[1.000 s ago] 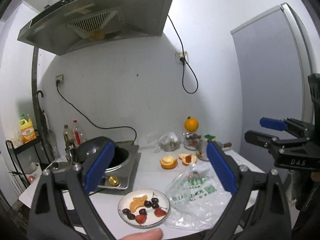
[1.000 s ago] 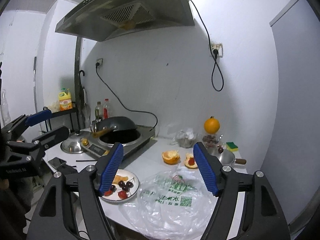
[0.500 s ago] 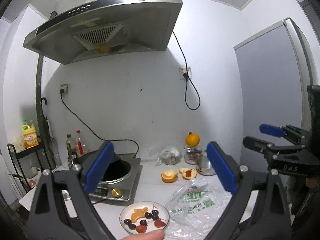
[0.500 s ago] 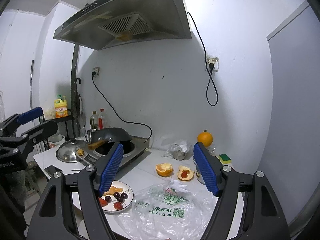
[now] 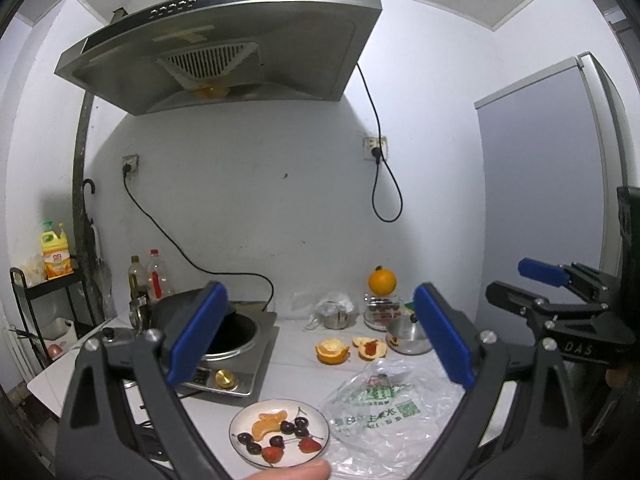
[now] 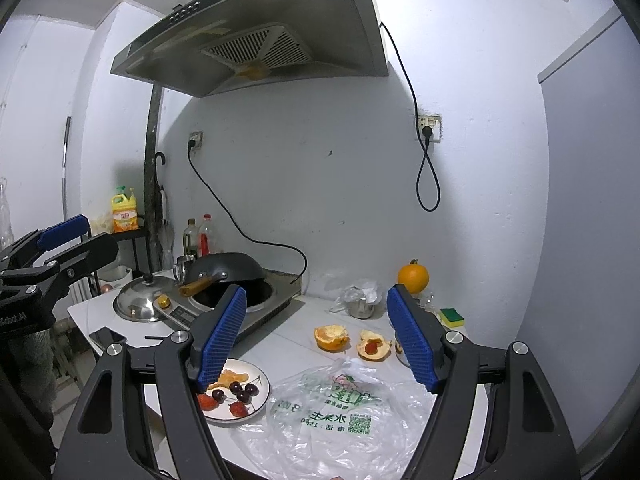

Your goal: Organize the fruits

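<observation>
Fruits lay ahead of both tools: the left gripper (image 5: 320, 344) and right gripper (image 6: 316, 340) hung above the counter with jaws spread wide and empty, over a plate (image 5: 316, 424) of cherries, strawberries and orange segments. Such a plate suits either arranging underway or finished. Only the right view showed the pot lid (image 6: 136, 304); only the left showed a thumb (image 5: 288, 472)

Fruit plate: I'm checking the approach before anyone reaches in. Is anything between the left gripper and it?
Nothing visible. The left gripper hangs open above the plate; the plastic bag lies beside it, to its right.
</observation>
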